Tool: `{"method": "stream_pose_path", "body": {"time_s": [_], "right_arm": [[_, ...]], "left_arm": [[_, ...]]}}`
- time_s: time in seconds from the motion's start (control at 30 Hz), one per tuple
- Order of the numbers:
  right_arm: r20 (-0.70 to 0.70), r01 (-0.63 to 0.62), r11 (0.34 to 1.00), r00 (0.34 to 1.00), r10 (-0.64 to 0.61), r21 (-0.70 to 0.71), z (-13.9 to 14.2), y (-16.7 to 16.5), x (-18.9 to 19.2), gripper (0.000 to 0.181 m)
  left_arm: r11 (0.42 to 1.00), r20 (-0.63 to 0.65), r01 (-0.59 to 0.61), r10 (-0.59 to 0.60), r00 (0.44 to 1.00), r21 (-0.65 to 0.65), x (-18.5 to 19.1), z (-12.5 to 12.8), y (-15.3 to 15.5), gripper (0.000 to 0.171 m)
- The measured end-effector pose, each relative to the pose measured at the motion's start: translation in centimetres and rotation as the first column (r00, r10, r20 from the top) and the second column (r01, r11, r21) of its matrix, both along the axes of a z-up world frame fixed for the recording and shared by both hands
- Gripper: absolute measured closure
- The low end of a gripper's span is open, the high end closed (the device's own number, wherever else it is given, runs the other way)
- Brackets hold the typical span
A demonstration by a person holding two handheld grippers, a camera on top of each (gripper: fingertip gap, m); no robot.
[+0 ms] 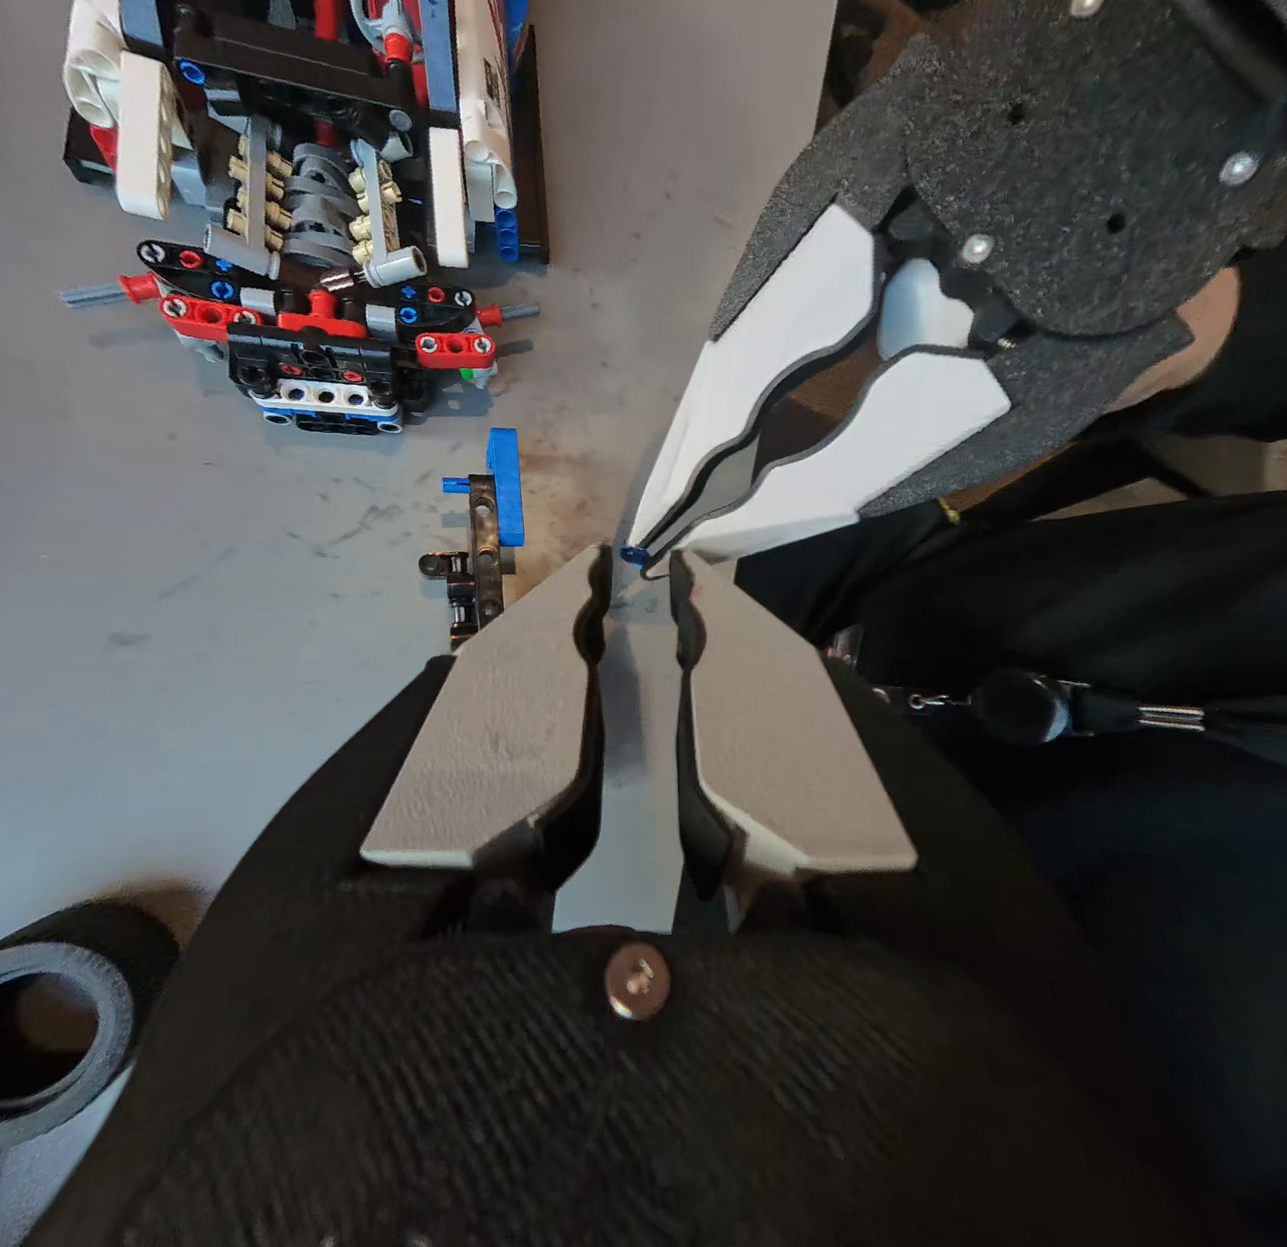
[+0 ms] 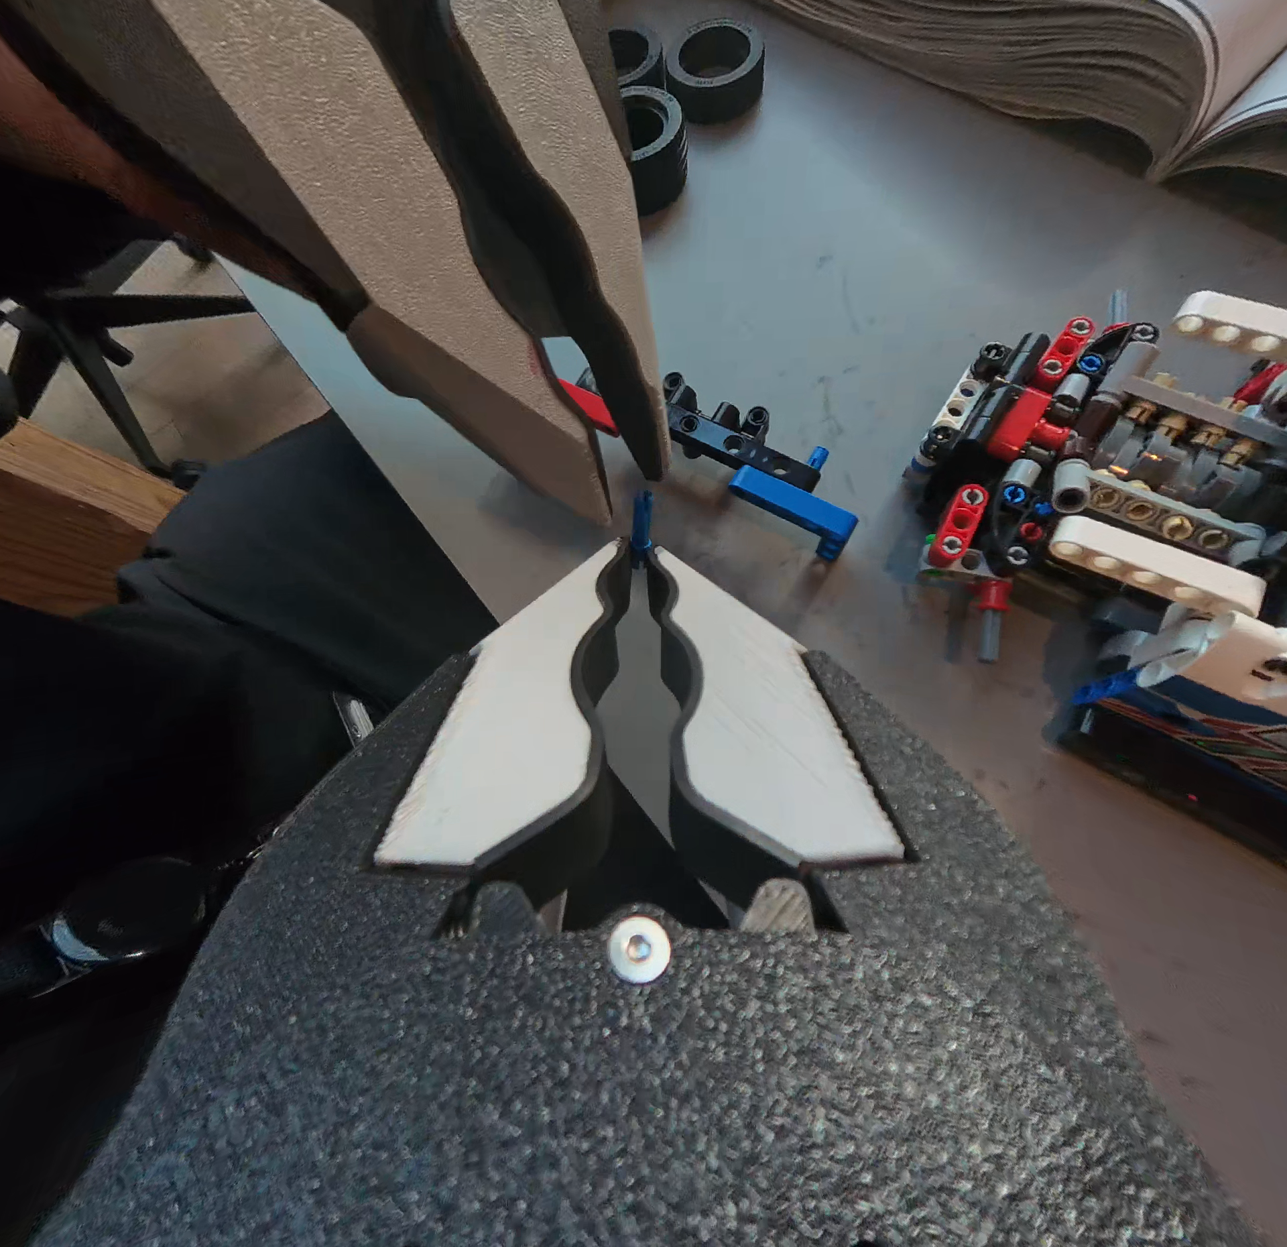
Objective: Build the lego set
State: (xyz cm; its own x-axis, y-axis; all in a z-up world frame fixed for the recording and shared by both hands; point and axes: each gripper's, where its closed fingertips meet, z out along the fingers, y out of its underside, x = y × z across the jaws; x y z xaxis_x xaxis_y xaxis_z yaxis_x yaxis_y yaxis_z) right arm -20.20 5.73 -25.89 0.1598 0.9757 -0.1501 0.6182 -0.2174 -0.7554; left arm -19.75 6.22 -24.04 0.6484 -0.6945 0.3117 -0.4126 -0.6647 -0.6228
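My right gripper (image 2: 637, 552) is shut on a small blue pin (image 2: 641, 517) that sticks out past its tips. In the left wrist view the right gripper (image 1: 644, 562) comes in from the upper right with the blue pin (image 1: 632, 554) at its tips. My left gripper (image 1: 639, 569) is open and empty, its tips right at the pin. In the right wrist view the left gripper (image 2: 630, 492) comes down from the upper left. A black beam with a blue L-shaped piece (image 1: 498, 510) (image 2: 773, 479) lies on the grey table just beyond. The half-built car model (image 1: 306, 189) (image 2: 1114, 489) stands farther off.
Black tyres (image 2: 686, 71) lie behind, one (image 1: 49, 1018) near my left gripper's body. An open instruction book (image 2: 1044, 57) lies at the far right. A red piece (image 2: 592, 409) shows behind the left gripper's fingers. The table edge (image 2: 390, 461) and a person's dark clothing are close by. Only a small space, under 4 cm, lies between the two pairs of fingers. The open instruction book (image 2: 1044, 57) lies around 20 centimeters away from my left fingertips.
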Motion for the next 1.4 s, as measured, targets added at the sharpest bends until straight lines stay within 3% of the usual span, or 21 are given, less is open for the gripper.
{"method": "stream_pose_path", "body": {"time_s": [0.17, 0.4, 0.97, 1.07, 1.17, 1.4], "right_arm": [[-0.02, -0.013, 0.998, 1.0, 0.014, 0.056, 0.7, -0.1, 0.3, 0.178], [-0.036, -0.037, 0.994, 0.998, 0.041, 0.1, 0.9, -0.6, 0.5, 0.177], [-0.129, 0.007, 0.996, 0.992, 0.004, 0.087, 2.0, -0.7, 1.2, 0.177], [-0.323, 0.046, 0.994, 0.946, -0.012, 0.096, 4.3, -0.4, 1.3, 0.175], [-0.465, 0.081, 0.995, 0.884, -0.043, 0.063, 6.1, -0.3, 1.9, 0.161], [-0.465, 0.151, 0.946, 0.885, 0.001, 0.288, 7.5, -0.3, 2.0, 0.166]], "left_arm": [[0.998, 0.038, -0.004, 0.006, 0.999, -0.059, 0.1, -0.6, -0.1, 0.157], [0.993, 0.194, 0.036, -0.013, 0.981, -0.115, 1.3, 0.4, -0.5, 0.165], [0.995, 0.257, 0.057, -0.033, 0.966, -0.086, 1.6, 1.2, -0.6, 0.169], [0.993, 0.429, 0.028, 0.023, 0.903, -0.111, 1.5, 3.4, -0.3, 0.169], [0.988, 0.563, 0.01, 0.078, 0.822, -0.151, 1.4, 4.9, -0.1, 0.169], [0.967, 0.74, 0.031, 0.173, 0.65, -0.253, 2.3, 6.5, -0.3, 0.169]]}}
